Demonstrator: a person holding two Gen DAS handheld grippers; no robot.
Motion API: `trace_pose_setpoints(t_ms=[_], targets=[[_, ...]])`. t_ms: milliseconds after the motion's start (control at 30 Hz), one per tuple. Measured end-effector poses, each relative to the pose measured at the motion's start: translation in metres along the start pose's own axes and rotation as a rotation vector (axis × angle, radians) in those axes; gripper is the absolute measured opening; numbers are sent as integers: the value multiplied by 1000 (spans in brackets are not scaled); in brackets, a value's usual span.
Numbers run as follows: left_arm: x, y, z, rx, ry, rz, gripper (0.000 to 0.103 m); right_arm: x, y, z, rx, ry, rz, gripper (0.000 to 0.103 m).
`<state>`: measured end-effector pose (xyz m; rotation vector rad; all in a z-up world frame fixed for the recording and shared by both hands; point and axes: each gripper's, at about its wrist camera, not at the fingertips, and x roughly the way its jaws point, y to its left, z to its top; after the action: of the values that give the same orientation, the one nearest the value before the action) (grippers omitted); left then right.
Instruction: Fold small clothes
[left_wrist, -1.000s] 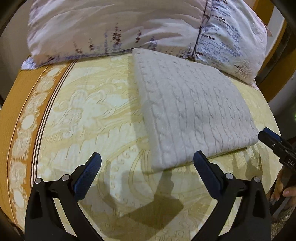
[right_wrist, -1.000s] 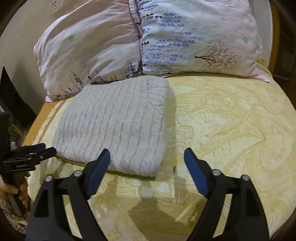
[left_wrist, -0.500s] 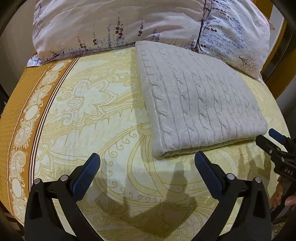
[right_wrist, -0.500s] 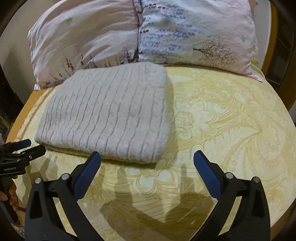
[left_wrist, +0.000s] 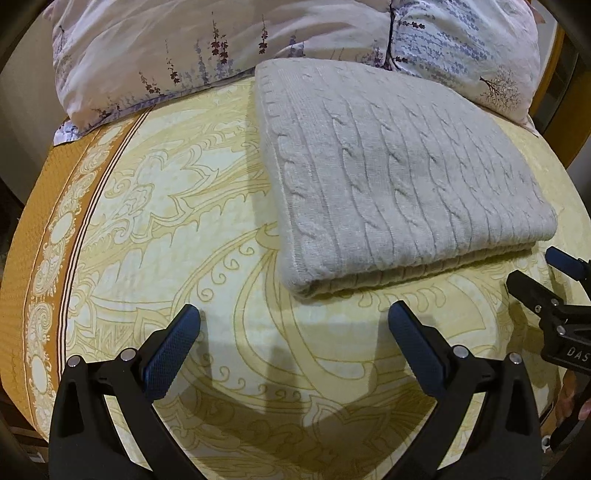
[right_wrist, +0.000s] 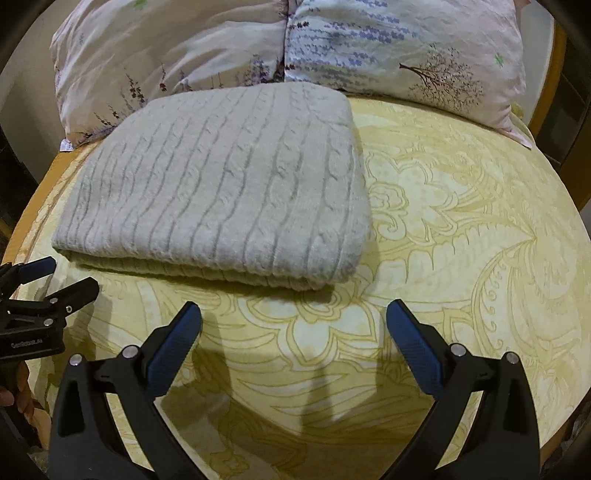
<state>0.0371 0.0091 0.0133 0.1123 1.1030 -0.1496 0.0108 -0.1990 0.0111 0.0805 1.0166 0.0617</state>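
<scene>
Both claws tilt steeply down over the bed (left_wrist: 147, 221), left claw (left_wrist: 293, 321) and right claw (right_wrist: 293, 314) spread wide, empty, just short of the folded sweater (left_wrist: 399, 177).

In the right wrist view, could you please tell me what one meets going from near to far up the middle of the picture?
Right gripper, jaws open and empty → bare bedspread → folded knit → pillows.
</scene>
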Motion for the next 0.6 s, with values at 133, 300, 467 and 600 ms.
trace_pose_setpoints(t_ms=[133, 300, 467, 600], targets=[[1, -2, -1, -5, -2, 4, 102, 2, 3, -1, -15, 6, -24, 101], [3, -3, -1, -7, 1, 5, 102, 3, 6, -1, -17, 8, -37, 101], [3, -4, -1, -13, 1, 7, 102, 4, 5, -1, -4, 14, -39, 101], [3, -4, 0, -20, -1, 10, 102, 4, 5, 0, 1, 19, -41, 101]])
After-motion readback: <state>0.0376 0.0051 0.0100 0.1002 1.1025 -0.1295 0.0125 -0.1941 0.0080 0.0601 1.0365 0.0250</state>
